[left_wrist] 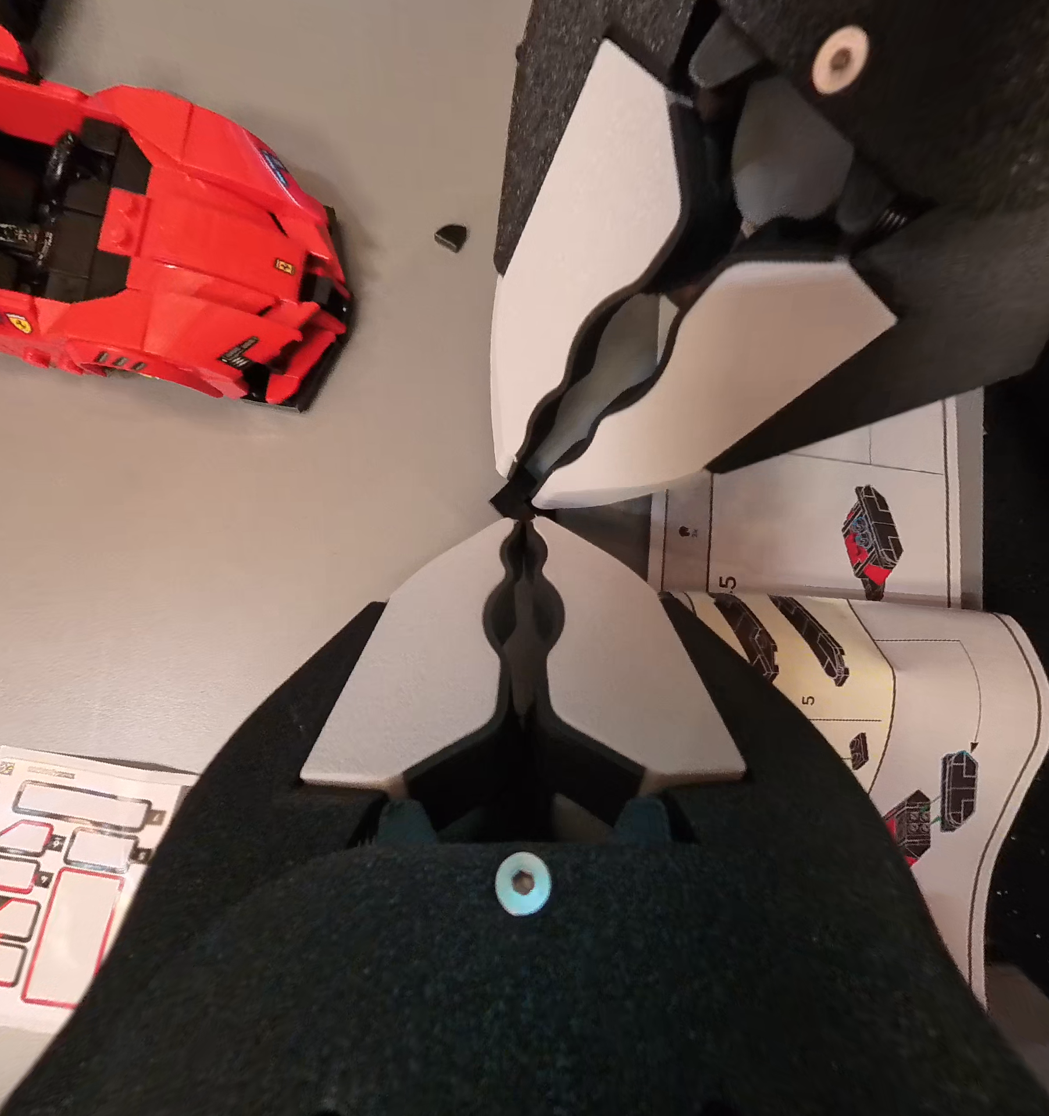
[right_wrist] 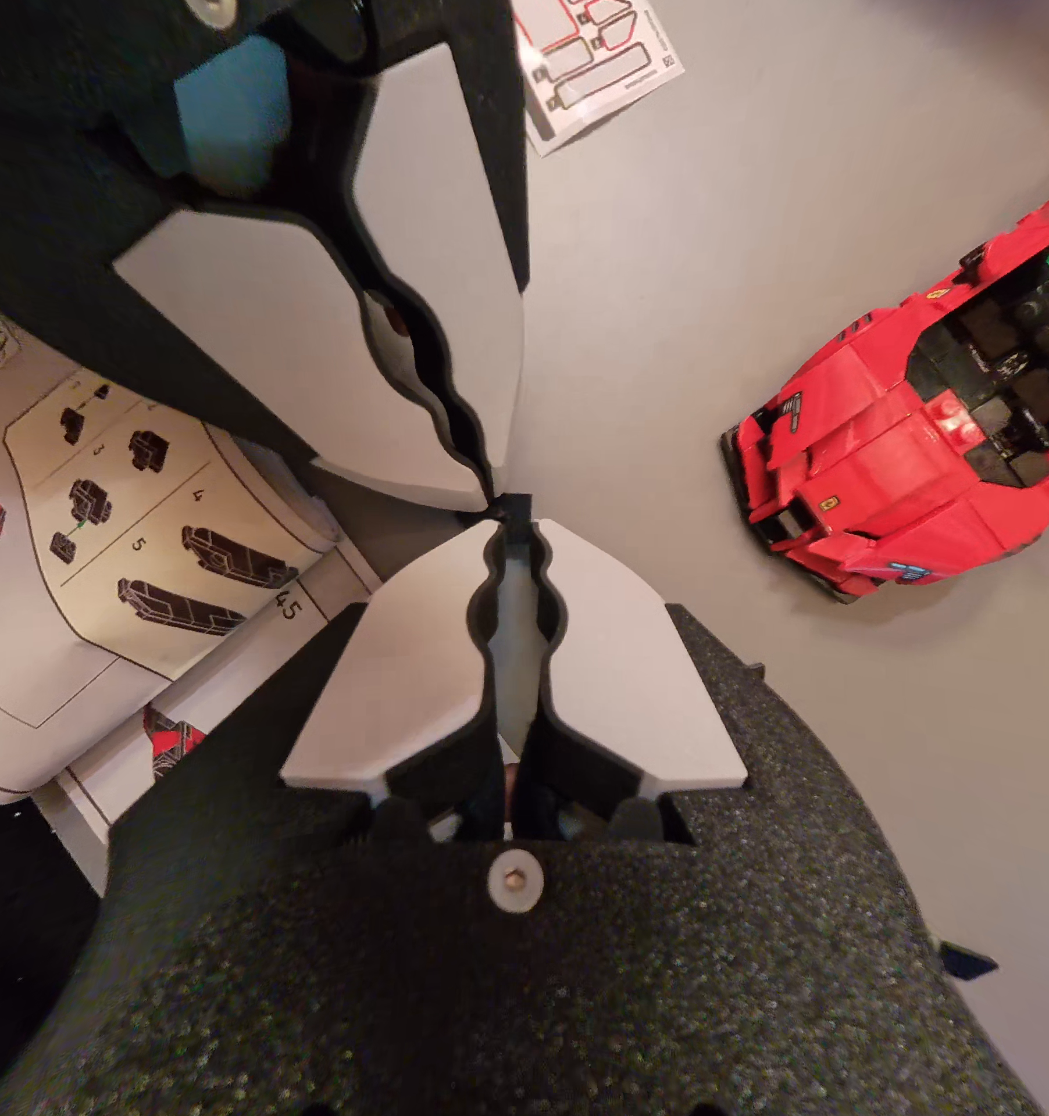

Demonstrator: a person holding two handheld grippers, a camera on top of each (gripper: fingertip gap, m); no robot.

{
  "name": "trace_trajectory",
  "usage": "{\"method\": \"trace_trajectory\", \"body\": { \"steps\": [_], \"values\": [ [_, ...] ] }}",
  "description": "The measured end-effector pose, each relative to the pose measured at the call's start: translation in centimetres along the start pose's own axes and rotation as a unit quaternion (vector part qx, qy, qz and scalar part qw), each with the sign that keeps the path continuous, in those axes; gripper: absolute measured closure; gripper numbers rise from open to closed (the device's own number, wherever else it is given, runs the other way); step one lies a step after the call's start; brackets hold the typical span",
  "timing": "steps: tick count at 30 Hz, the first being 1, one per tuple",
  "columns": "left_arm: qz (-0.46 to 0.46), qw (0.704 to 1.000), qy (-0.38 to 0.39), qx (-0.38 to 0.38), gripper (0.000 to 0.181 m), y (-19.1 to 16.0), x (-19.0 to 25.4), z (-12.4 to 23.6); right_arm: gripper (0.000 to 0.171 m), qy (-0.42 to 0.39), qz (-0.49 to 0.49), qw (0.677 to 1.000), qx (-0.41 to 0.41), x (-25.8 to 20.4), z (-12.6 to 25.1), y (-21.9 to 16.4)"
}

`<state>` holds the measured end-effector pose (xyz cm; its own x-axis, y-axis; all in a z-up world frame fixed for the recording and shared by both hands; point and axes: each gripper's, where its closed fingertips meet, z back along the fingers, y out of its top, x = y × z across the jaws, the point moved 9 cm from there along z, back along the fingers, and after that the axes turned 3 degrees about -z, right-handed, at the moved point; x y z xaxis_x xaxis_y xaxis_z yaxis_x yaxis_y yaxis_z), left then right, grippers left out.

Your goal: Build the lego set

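A small black lego piece (left_wrist: 513, 500) is pinched in the tips of my right gripper (left_wrist: 519, 490), which comes in from the upper right in the left wrist view. In the right wrist view the same piece (right_wrist: 516, 508) sits between my right gripper's tips (right_wrist: 516, 524). My left gripper (left_wrist: 522, 526) is shut, and its tips touch the piece from the opposite side. It also shows at the upper left in the right wrist view (right_wrist: 489, 492). I cannot tell whether it grips the piece. The red lego car (left_wrist: 178, 253) (right_wrist: 902, 471) rests on the grey table, apart from both grippers.
A loose small black piece (left_wrist: 451, 237) lies on the table (left_wrist: 208, 543) between the car and the grippers. An open instruction booklet (left_wrist: 842, 664) (right_wrist: 147, 543) lies under the grippers to one side. A sticker sheet (left_wrist: 57, 875) (right_wrist: 600, 66) lies beyond the left gripper. Both grippers' tips are close together, under 4 cm apart.
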<state>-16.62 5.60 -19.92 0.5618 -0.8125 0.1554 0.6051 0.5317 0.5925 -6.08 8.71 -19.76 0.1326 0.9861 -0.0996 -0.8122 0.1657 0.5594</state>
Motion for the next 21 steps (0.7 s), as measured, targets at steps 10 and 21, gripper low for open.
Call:
{"method": "trace_trajectory", "body": {
  "steps": [10,21],
  "values": [
    [-0.003,1.0,0.01,-0.011,0.181,0.2,0.2,0.0,0.171,0.046,-0.013,0.997,0.063,1.1,0.7,0.0],
    [0.0,1.0,0.001,-0.007,0.181,0.1,0.0,0.0,0.171,0.042,0.007,0.998,0.05,0.7,-0.4,-0.2]
  ]
}}
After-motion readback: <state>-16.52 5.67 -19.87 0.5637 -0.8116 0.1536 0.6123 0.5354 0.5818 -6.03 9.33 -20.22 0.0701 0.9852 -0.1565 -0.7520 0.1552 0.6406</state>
